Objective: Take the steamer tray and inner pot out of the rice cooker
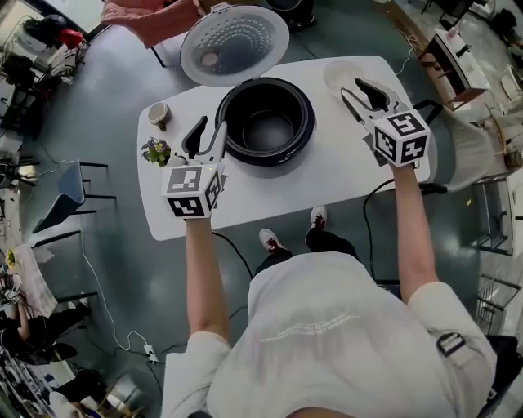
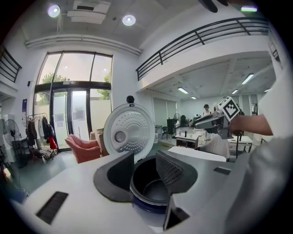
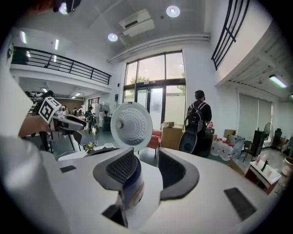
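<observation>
The black rice cooker [image 1: 265,122] stands mid-table with its white lid [image 1: 234,42] tipped up and back. The dark inner pot [image 1: 268,129] sits inside it and looks empty. A pale round steamer tray [image 1: 340,75] lies flat on the table at the far right. My left gripper [image 1: 208,131] hovers just left of the cooker, open and holding nothing. In the left gripper view [image 2: 144,167] the pot [image 2: 153,188] shows through the gap. My right gripper [image 1: 355,88] is raised over the table's right side near the tray, open and empty, as also shows in the right gripper view [image 3: 146,171].
A small cup [image 1: 158,113] and a little potted plant [image 1: 155,151] stand on the white table's [image 1: 327,175] left end. A pink armchair [image 1: 147,18] is beyond the lid. Cables run over the floor below the table. A person with a backpack [image 3: 197,121] stands far off.
</observation>
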The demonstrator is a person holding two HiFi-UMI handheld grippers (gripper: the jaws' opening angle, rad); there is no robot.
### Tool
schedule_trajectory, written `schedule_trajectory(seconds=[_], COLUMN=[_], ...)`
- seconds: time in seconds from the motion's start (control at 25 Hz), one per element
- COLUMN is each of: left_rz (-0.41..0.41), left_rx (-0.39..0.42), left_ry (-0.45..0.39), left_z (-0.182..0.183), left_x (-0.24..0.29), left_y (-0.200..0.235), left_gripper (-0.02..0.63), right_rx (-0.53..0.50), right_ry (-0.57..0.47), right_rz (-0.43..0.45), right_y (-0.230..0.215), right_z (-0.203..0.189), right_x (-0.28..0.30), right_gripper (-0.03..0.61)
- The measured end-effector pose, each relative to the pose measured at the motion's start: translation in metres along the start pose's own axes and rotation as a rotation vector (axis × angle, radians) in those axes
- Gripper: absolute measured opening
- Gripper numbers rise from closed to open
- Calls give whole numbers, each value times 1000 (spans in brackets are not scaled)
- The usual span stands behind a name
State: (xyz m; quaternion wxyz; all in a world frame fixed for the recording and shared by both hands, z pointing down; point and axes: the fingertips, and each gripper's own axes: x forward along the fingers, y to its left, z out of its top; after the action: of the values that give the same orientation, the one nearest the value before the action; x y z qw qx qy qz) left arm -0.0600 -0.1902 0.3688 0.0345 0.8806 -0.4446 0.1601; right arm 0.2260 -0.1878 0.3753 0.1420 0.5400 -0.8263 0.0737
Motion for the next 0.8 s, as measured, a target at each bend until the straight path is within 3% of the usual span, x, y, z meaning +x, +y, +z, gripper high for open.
schedule_trajectory(seconds=[0.4, 0.8], left_rz=[-6, -35], left_rx=[36, 30], left_ry=[-75, -76], left_z=[10, 5], left_x=[-54, -51], left_y=[41, 47], left_gripper=[163, 163], right_rx=[5, -9], right_ry=[-109, -87], right_rz=[-33, -40], right_y=[70, 84], right_z=[48, 47], right_x=[-33, -24], right_gripper=[196, 196])
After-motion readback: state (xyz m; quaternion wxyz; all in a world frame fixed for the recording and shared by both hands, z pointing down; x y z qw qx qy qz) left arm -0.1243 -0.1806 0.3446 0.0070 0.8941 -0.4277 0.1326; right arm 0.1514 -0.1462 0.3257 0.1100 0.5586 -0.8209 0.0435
